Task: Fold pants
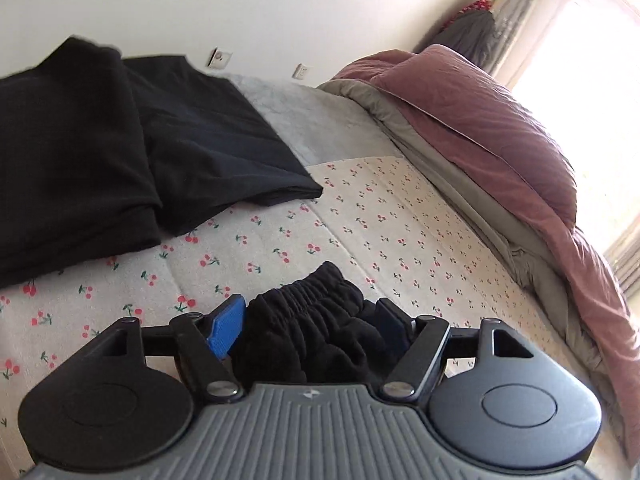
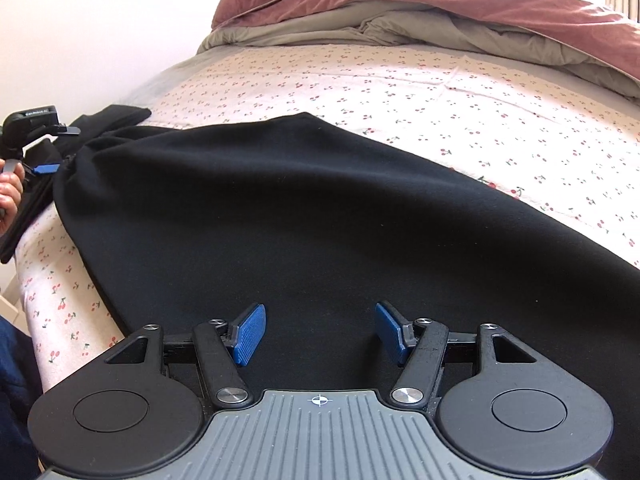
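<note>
Left wrist view: my left gripper (image 1: pixel 310 326) stands with jaws wide, the bunched elastic waistband (image 1: pixel 310 300) of the pants between the blue pads (image 1: pixel 228 326) but seemingly not pinched, so I read it as let go. Folded dark clothes (image 1: pixel 120 152) lie on the bed (image 1: pixel 380 220) beyond, near a pink duvet (image 1: pixel 500 128).

Right wrist view: my right gripper (image 2: pixel 318 330) hovers part open and empty over the pants (image 2: pixel 280 208), spread flat across the sheet. Only this view shows the garment's full extent, with the left gripper (image 2: pixel 44 148) at its far end. I judge a fold is just being laid or started; next, both grippers need fresh grips on an edge.
</note>
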